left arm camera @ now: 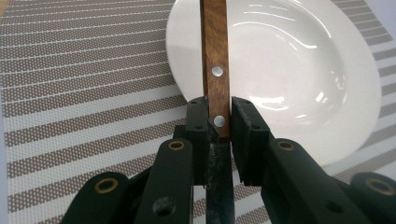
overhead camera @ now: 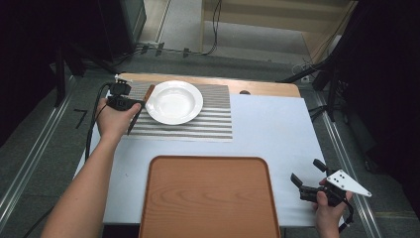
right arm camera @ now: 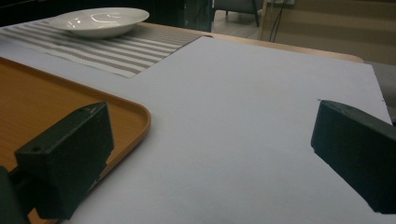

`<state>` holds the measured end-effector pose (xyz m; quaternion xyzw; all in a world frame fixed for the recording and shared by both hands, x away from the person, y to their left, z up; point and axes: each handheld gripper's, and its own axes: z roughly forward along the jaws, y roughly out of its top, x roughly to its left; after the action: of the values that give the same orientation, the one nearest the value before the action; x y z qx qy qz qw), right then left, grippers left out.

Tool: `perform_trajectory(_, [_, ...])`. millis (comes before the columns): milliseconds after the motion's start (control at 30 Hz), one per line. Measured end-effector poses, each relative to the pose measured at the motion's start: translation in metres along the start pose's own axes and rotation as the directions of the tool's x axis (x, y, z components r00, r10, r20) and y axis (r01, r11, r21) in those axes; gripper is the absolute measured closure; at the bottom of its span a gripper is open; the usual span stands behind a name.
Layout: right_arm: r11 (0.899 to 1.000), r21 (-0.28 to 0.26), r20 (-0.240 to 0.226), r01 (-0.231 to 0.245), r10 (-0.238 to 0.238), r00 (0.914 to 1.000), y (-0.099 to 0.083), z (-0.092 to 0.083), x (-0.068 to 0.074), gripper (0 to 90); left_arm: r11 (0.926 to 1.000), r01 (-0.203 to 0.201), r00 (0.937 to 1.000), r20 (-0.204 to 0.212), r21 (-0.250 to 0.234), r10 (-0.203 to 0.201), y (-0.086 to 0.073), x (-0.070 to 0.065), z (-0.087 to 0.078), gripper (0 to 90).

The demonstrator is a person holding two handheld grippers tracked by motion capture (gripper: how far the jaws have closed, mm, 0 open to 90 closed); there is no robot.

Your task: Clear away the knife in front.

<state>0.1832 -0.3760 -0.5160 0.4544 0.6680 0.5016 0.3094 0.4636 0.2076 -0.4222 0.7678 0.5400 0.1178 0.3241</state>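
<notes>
Left tongs (left arm camera: 218, 135) clamped on wood-handled knife (left arm camera: 216, 56) at handle base, carried beside white plate (left arm camera: 299, 70) for setting; right tongs (right arm camera: 210, 158) open, idle.

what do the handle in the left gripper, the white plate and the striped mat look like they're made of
The brown riveted handle held in the left gripper looks like wood: visible grain, matt finish, two metal rivets. The round white plate seems glazed ceramic, judging by its bright glossy reflections. The grey-and-white striped placemat appears to be woven, perhaps vinyl or fabric: a fine mesh texture shows.
</notes>
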Motion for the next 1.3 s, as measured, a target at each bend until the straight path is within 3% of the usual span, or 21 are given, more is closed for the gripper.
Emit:
perform_trajectory(567, [1.000,0.001,0.005,0.004,-0.004,1.0000,0.000,0.000,0.000,0.0,0.9943,-0.105,0.9940,0.026,-0.017,0.106,-0.020,-0.034,-0.032,77.0])
perform_trajectory(867, [1.000,0.001,0.007,0.006,-0.006,1.0000,0.000,0.000,0.001,0.0,0.9904,-0.137,0.9892,0.051,-0.022,0.137,-0.037,-0.046,-0.043,77.0])
perform_trajectory(1067, [1.000,0.002,0.007,0.007,-0.007,0.9999,0.000,0.000,0.001,0.0,0.9834,-0.180,0.9818,0.057,-0.020,0.181,-0.048,-0.059,-0.049,77.0])
perform_trajectory(1300, [1.000,0.002,0.007,0.009,-0.009,0.9999,0.000,0.000,0.001,0.0,0.9785,-0.205,0.9735,0.099,-0.018,0.206,-0.063,-0.074,-0.053,77.0])
